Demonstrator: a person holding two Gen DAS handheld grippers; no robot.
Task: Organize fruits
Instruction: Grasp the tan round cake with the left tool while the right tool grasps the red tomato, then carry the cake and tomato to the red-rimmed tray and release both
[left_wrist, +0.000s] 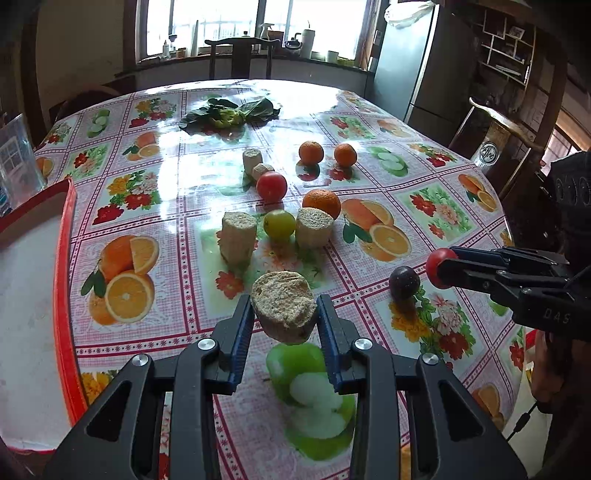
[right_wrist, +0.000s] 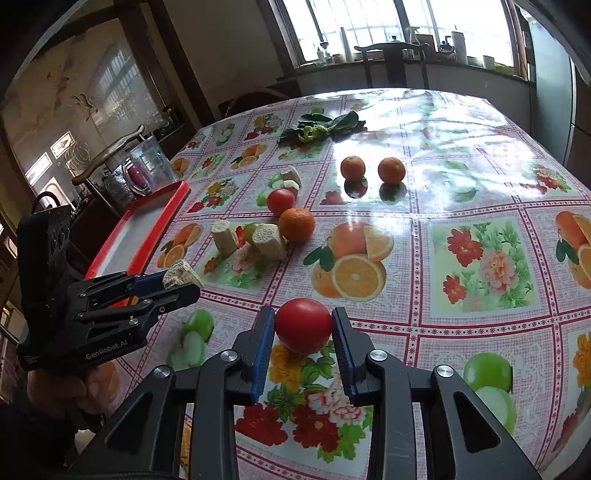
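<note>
My left gripper (left_wrist: 284, 314) is shut on a beige corn-cob-like chunk (left_wrist: 283, 309), held above the tablecloth; it also shows in the right wrist view (right_wrist: 181, 277). My right gripper (right_wrist: 303, 326) is shut on a red tomato (right_wrist: 303, 325), seen at the right of the left wrist view (left_wrist: 437, 264). On the table lie three oranges (left_wrist: 321, 202) (left_wrist: 311, 152) (left_wrist: 345, 154), another red tomato (left_wrist: 272, 186), a green-yellow tomato (left_wrist: 279, 223), a dark plum (left_wrist: 404, 282) and more beige chunks (left_wrist: 238, 236) (left_wrist: 313, 227).
A red-rimmed white tray (left_wrist: 62, 266) sits at the table's left edge, also in the right wrist view (right_wrist: 147, 229). Leafy greens (left_wrist: 229, 112) lie at the far side. A clear container (left_wrist: 16, 162) stands behind the tray. Chairs surround the table.
</note>
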